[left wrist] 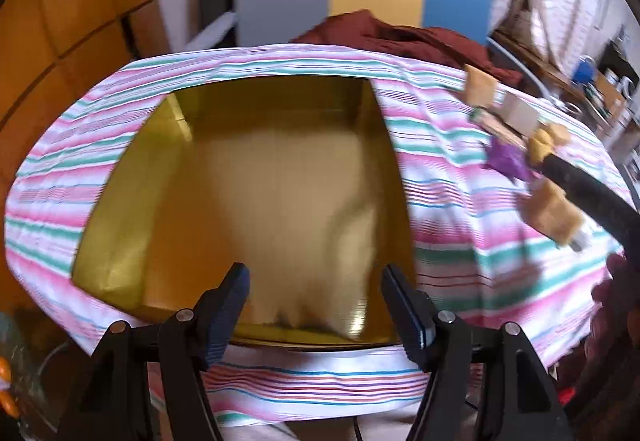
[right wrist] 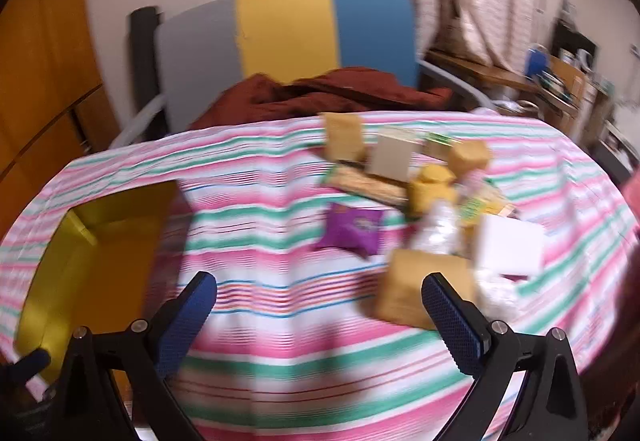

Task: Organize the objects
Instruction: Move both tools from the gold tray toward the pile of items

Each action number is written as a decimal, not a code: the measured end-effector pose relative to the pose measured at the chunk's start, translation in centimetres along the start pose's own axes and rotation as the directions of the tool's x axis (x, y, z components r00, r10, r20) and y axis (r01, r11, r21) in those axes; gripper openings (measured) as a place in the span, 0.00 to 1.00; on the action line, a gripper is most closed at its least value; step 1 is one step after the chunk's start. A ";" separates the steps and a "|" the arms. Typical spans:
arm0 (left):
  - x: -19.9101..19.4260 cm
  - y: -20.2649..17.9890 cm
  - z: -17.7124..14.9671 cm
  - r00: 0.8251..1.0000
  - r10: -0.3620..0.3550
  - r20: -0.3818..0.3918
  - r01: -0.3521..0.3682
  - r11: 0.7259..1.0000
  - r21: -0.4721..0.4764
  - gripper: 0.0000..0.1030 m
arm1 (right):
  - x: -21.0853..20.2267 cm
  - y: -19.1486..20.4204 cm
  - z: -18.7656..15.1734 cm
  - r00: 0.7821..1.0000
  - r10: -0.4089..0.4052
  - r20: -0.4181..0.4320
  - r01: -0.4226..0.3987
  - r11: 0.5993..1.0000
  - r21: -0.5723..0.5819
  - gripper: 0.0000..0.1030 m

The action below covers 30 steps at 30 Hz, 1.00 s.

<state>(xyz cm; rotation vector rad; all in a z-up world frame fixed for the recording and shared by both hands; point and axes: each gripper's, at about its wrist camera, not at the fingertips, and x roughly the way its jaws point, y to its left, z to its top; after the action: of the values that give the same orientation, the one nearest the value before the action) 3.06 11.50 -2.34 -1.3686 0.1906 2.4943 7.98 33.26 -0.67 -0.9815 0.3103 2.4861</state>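
The left gripper [left wrist: 314, 305] is hovering half-open and empty over the yellow box [left wrist: 120, 241], ready for sorting; beside that box the right gripper [right wrist: 320, 317] is gaping wide, likely reaching for the packets [right wrist: 420, 293].

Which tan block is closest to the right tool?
The big tan block lying flat just ahead of the right tool, by its right finger. The other tan blocks sit farther back.

Cloth, card and shiny foil

A matt striped cloth [right wrist: 304, 305] is covering the table; the yellow box [left wrist: 256, 169] is gleaming glossy inside, the purple packet [right wrist: 352, 231] is shining like foil, and the blue pads [right wrist: 454, 325] are looking rough, textured.
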 end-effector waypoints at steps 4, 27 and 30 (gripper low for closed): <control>-0.4 -2.2 0.0 0.999 -0.051 0.013 0.051 0.997 0.058 0.67 | -0.1 -3.1 0.8 0.999 0.022 0.025 -0.023 0.998 0.051 1.00; 0.3 -13.6 0.5 0.955 -0.292 -0.047 0.292 0.908 0.301 0.67 | 4.8 -15.8 -2.3 0.999 0.009 -0.047 -0.004 0.995 0.104 0.61; 0.9 -14.5 0.9 0.940 -0.334 -0.066 0.338 0.892 0.299 0.67 | 5.5 -15.9 -2.7 0.995 0.061 -0.079 -0.051 0.991 0.127 0.61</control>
<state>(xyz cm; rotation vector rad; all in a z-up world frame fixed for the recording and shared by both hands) 6.36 25.64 -2.28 -1.1755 0.3016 2.0686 13.66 48.00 -7.14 -1.0383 0.5198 2.4469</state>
